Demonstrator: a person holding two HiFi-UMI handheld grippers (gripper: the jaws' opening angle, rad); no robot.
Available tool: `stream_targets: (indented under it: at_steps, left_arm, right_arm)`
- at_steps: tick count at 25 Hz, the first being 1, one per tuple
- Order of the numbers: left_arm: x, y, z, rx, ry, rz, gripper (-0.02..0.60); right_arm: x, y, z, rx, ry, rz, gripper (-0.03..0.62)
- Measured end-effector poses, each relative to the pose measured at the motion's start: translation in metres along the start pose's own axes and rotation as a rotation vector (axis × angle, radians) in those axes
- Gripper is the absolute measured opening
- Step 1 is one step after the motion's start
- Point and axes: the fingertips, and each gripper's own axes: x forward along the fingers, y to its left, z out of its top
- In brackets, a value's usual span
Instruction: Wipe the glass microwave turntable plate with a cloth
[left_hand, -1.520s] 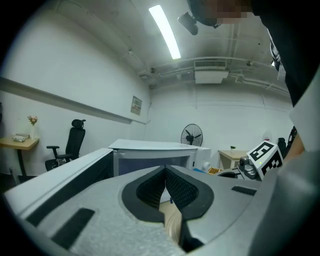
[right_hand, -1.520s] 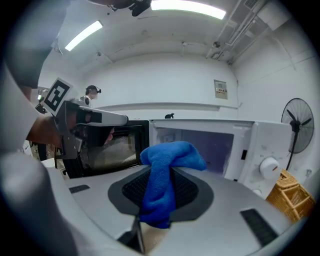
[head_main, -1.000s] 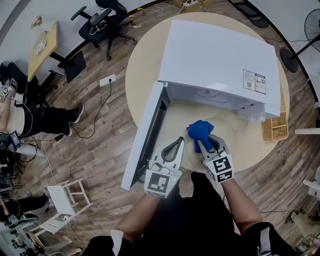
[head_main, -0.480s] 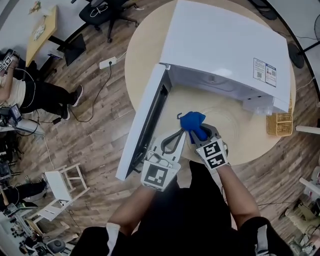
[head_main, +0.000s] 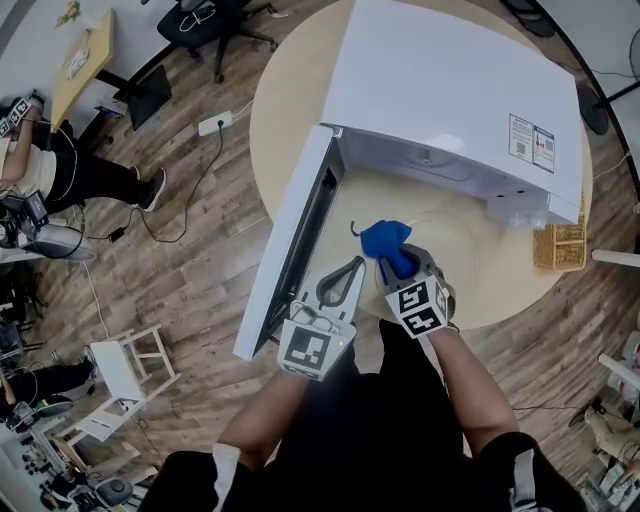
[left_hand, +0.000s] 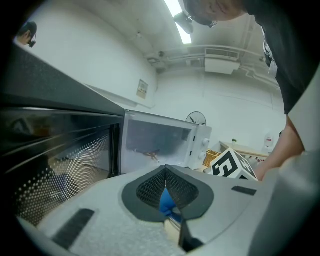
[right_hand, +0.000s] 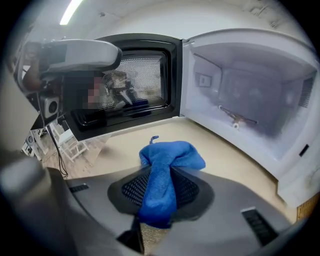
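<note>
1. Right claw: pressed together on the blue cloth. A wad of the cloth bulges out past the tips and a band of it runs back between the jaws.
2. Left claw: tips pressed together with nothing pinched. The blue visible through its opening in the left gripper view is the cloth beyond it. This claw sits just beside the right claw, near the open microwave door.
3. Glass turntable plate: judged to lie flat on the worktop in front of the open microwave, just ahead and to the right of the cloth. Only faint curved outlines show in the head view. The cavity in the right gripper view shows a bare drive hub and no plate.
4. Task stage: the cloth is at the plate's near edge, so wiping appears to be at or near its start.
5. Hazards:
   - The plate is unrestrained, so sideways wiping force may slide it across the worktop towards the edge. Bracing it with the left claw would limit this.
   - Hard claw tips may strike the glass if the cloth wad is pushed back.
   - The cloth may work loose, because only a narrow band of it is pinched.
   - The left claw may knock the open door.
</note>
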Motion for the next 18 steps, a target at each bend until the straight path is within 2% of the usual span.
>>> stream_targets:
  at_steps: [9,18]
  left_arm:
    - [0.001,-0.007,0.007,-0.026,-0.021,-0.025,0.006]
    - [0.004,-0.013,0.01,-0.02,-0.027,-0.051,0.006]
  right_arm:
    - [-0.004,-0.028,-0.004,0.04,0.011,-0.1,0.103]
    - [-0.016,-0.066,-0.018,0.076,0.043,-0.197,0.106]
